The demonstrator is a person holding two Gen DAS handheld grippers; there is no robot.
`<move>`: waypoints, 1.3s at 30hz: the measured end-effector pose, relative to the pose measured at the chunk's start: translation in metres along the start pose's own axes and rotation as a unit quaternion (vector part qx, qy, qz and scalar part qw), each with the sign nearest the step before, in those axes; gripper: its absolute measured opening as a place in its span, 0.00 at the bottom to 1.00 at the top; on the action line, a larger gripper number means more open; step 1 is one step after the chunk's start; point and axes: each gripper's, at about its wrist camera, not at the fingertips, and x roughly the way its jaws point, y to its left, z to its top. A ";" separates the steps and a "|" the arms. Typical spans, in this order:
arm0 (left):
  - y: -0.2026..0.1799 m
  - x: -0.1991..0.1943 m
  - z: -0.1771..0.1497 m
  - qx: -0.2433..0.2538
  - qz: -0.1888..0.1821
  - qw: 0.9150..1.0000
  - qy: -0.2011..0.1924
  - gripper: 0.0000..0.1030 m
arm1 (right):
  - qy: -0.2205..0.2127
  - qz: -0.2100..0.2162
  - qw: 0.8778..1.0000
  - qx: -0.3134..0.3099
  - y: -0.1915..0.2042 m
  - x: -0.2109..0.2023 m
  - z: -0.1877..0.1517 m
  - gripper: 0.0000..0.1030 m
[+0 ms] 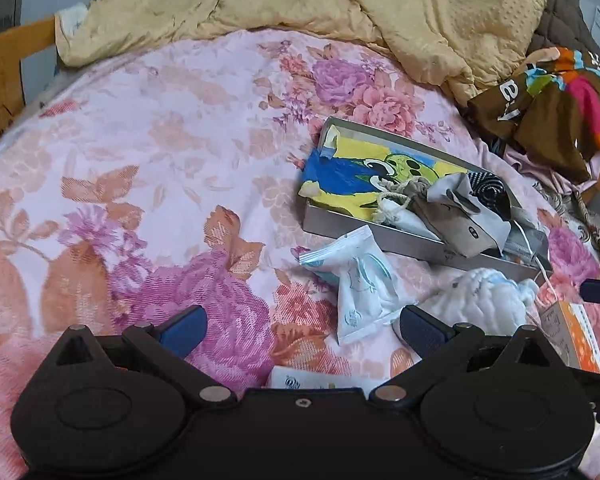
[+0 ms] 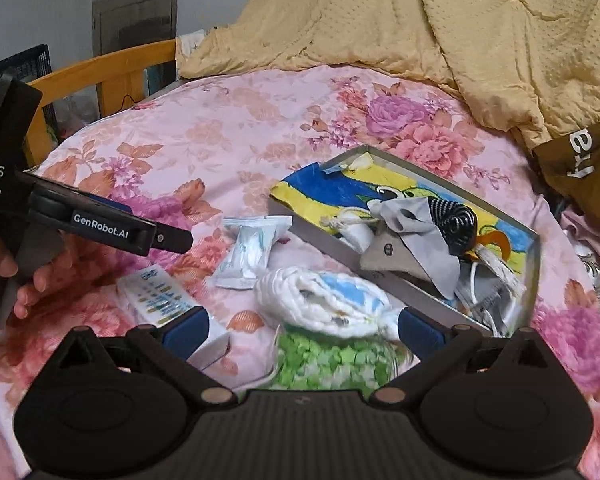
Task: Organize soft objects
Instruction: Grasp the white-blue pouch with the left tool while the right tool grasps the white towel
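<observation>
Right wrist: rolled cloth (image 2: pixel 324 304) crosswise.

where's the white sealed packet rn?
The white sealed packet lies on the floral bedsheet, just left of the grey box and beside the rolled white cloth, centre in both wrist views.

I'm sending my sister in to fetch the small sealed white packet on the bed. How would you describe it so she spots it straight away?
On the pink floral bedspread lies a shallow grey box lined with a blue and yellow cartoon picture. The white packet lies just outside the box's near left corner. Unlike the fluffy rolled white cloth beside it, it is flat, glossy, crimped at the ends and printed pale blue.
</observation>
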 end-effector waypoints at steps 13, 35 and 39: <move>0.005 0.055 0.010 -0.066 -0.083 0.994 -0.002 0.99 | -0.023 0.015 0.999 -0.035 -0.007 0.045 0.011 0.99; -0.004 0.091 0.003 -0.082 -0.127 0.988 0.041 0.55 | 0.018 0.020 0.999 -0.031 -0.006 0.067 0.000 0.77; -0.007 0.088 0.002 -0.074 -0.122 0.989 0.041 0.53 | 0.022 0.019 0.999 -0.033 -0.005 0.068 -0.001 0.70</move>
